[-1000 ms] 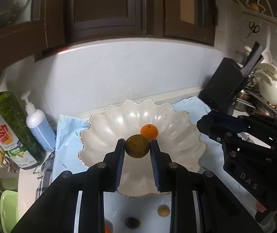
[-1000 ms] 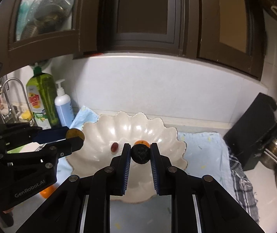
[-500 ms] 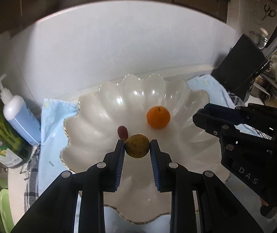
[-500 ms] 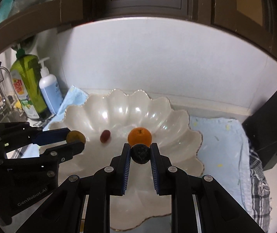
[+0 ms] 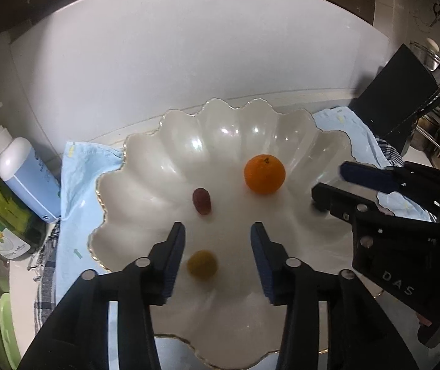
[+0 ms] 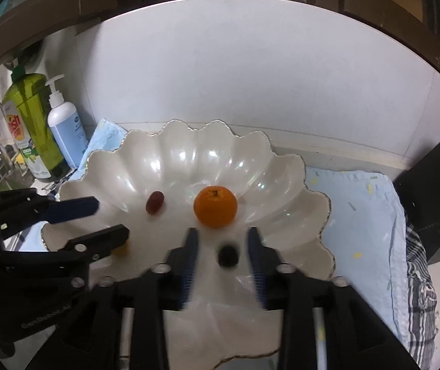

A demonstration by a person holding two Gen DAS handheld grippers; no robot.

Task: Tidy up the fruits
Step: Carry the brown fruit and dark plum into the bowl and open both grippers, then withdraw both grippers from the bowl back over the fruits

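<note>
1. Left tongs point(image 5: 218, 231) hang over the near part of the scalloped white bowl point(image 5: 146, 166), their jaws opening, with the blue pads clear of the yellow-green fruit point(image 5: 202, 263) that shows, blurred, between and below them
2. Right tongs point(image 6: 222, 236) are likewise over the bowl's near half, jaws opening; the small dark fruit point(image 6: 228, 256) sits blurred between the fingers without either pad touching it
3. Both tongs point steeply down into the bowl, side by side, the left pair toward the bowl's left side and the right pair nearer its middle
4. An orange point(image 6: 215, 206) rests on the bowl floor, just beyond the right tongs' tips
5. A small reddish fruit point(image 5: 201, 201) lies on the bowl floor to the left of the orange, apart from it and just past the left tongs' tips
6. The bowl stands on a light blue cloth point(image 6: 362, 203) spread over the desk; a checked cloth point(image 6: 420, 265) lies at its right edge
7. A pump bottle point(image 6: 65, 129) of blue liquid and a green dish-soap bottle point(image 6: 31, 114) stand to the left of the bowl, against the white wall
8. A black block-like object point(image 5: 396, 92) stands to the right, behind the cloth
</note>
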